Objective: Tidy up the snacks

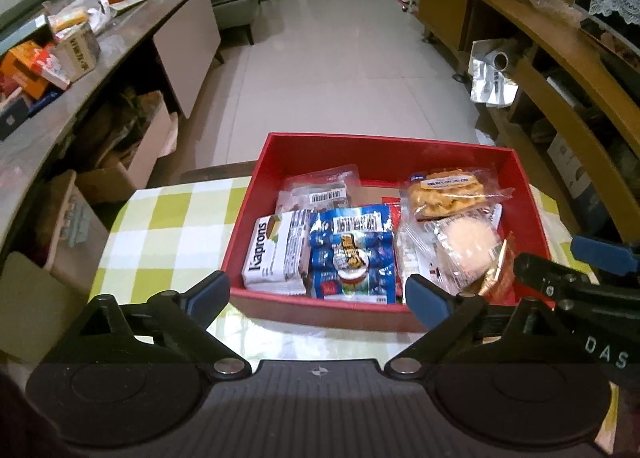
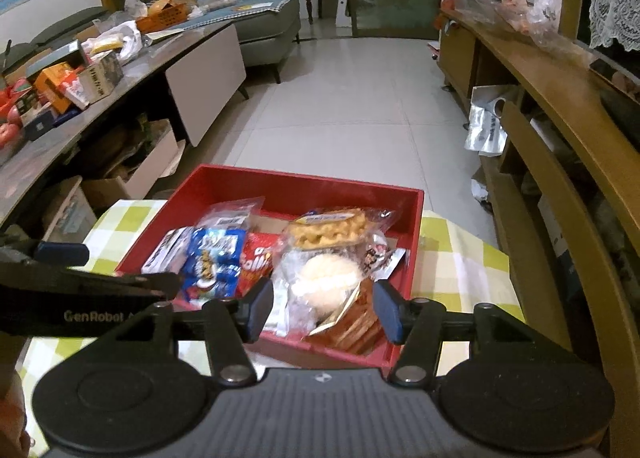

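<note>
A red box point(image 1: 384, 146) point(image 2: 304, 178) stands on the green-checked tablecloth point(image 1: 168, 226) with several snack packets in it. Among them are a white Kaprons pack point(image 1: 268, 254), a blue packet point(image 1: 352, 254) point(image 2: 212, 262), a yellow fried snack point(image 1: 448, 190) point(image 2: 328, 228), a round white cake in clear wrap point(image 1: 466, 242) point(image 2: 324, 278) and an orange packet point(image 2: 356, 322). My left gripper point(image 1: 318, 294) hangs wide open over the box's near left edge, holding nothing. My right gripper point(image 2: 323, 310) is open above the cake and the orange packet, its pads clear of both.
Each gripper shows side-on in the other's view: the right gripper point(image 1: 568, 262), the left gripper point(image 2: 114, 268). A cluttered grey sideboard point(image 1: 120, 50) runs along the left with cardboard boxes point(image 1: 120, 174) beneath. A wooden shelf unit point(image 1: 560, 70) lines the right. Tiled floor point(image 1: 340, 58) lies beyond the table.
</note>
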Motion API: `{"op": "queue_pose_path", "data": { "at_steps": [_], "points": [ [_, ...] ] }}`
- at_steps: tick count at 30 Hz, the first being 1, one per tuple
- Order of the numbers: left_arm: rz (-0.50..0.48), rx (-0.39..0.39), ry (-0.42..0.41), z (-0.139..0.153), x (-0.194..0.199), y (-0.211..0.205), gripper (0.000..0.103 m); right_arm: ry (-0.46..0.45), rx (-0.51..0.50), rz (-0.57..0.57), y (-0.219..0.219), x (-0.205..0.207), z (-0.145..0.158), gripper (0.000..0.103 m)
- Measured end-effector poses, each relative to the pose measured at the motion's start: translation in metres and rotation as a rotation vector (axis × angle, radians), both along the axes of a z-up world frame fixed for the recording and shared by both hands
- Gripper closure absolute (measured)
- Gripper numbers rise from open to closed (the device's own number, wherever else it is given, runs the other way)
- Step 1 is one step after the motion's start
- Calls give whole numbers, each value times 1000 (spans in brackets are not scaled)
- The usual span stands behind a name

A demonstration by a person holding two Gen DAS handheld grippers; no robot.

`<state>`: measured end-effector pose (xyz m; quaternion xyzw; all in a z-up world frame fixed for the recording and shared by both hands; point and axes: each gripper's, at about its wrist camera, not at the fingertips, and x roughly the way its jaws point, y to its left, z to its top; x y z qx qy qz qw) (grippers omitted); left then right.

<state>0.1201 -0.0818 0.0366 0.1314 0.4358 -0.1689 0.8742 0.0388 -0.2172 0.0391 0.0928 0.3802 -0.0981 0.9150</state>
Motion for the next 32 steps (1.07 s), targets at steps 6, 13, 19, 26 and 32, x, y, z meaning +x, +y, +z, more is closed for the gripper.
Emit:
{"op": "queue_pose_path", "data": {
  "at_steps": [6,13,19,26,32],
  "points": [
    [15,-18,7,4,-15,15,4,-10,3,2,9,-21,6,42],
    [8,-7,2,4,-39,23,3,-26,17,5,20,-40,12,40],
    [-5,-7,-23,8,-57,30,2,-37,16,13,30,-55,16,40],
    [-4,-15,-56,15,-74,40,2,-52,27,14,39,-70,20,39],
    [-1,-14,-62,15,-87,50,2,-48,31,17,45,-78,19,36]
  ]
}}
